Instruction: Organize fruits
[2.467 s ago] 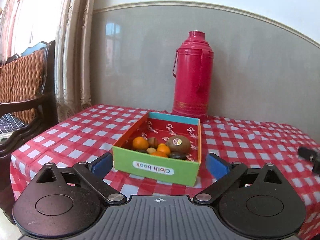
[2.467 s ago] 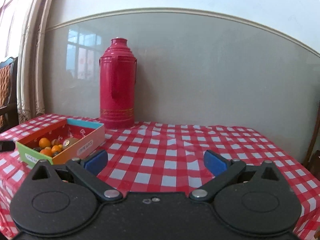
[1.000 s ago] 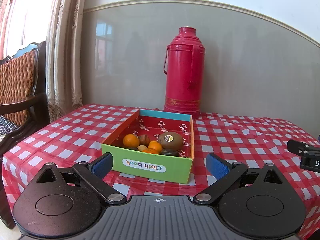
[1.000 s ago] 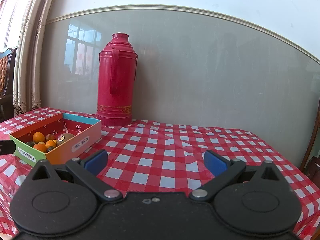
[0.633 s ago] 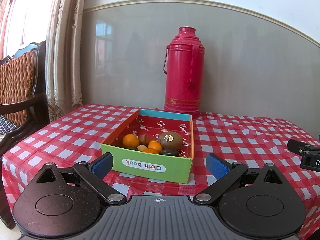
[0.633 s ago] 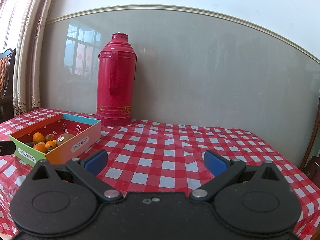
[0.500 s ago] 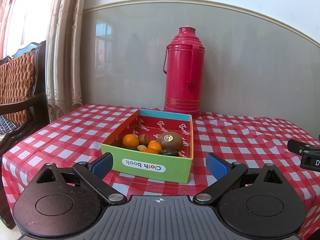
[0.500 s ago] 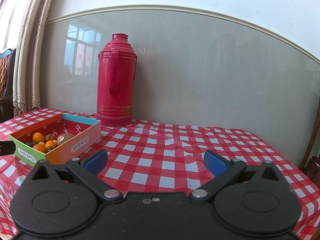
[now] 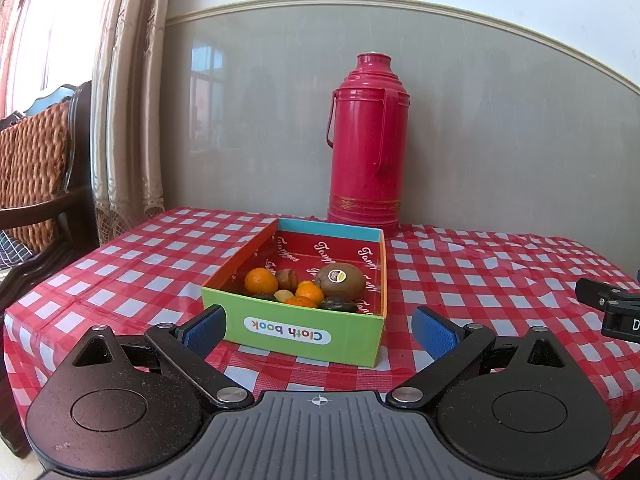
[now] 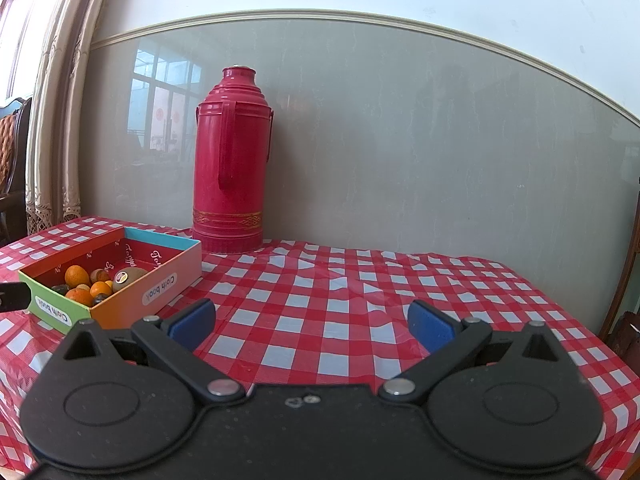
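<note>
A colourful "Cloth book" cardboard box (image 9: 296, 330) sits on the red checked tablecloth. It holds several fruits: small oranges (image 9: 261, 281), a brown kiwi (image 9: 340, 280) with a sticker, a walnut-like nut (image 9: 288, 278) and dark pieces. My left gripper (image 9: 320, 330) is open and empty, just in front of the box's near wall. My right gripper (image 10: 312, 322) is open and empty over the bare cloth, to the right of the box (image 10: 160, 276). Its tip shows at the right edge of the left wrist view (image 9: 612, 304).
A tall red thermos flask (image 9: 366, 144) stands behind the box against the grey wall; it also shows in the right wrist view (image 10: 232, 160). A dark wooden chair with a wicker back (image 9: 36, 176) stands left of the table. Curtains (image 9: 128, 100) hang at the left.
Between 2.5 s and 1 s ago both grippers shifted slightly, so box and thermos slid left in the left view. Nothing has moved in the last second.
</note>
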Tool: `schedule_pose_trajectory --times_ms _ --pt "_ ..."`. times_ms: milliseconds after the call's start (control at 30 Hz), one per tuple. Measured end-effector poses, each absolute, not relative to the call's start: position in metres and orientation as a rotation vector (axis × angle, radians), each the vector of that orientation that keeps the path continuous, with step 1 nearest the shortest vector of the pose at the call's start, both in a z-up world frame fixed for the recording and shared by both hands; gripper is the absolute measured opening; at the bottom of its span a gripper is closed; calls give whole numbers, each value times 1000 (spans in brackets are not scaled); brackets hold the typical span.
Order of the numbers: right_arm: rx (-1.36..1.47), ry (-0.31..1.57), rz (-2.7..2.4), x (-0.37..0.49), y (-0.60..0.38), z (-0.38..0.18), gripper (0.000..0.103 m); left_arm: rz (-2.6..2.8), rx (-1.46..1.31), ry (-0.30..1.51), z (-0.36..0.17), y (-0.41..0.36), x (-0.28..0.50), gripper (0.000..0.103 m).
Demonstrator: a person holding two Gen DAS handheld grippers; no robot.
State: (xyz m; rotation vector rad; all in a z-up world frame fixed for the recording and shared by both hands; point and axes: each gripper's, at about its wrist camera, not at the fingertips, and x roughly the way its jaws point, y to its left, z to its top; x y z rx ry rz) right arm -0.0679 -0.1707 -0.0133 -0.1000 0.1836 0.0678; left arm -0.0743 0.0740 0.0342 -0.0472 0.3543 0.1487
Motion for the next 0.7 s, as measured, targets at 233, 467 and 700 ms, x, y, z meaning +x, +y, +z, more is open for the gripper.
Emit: schedule_pose_trajectory --times_ms 233,467,700 --pt "-99 184 68 -68 -171 -13 97 169 -52 334 34 74 -77 90" --pt "-94 183 66 -68 -172 -13 97 237 -64 329 35 75 -80 90" --pt "-86 183 60 -68 -171 -14 97 167 -53 356 35 74 -77 103"
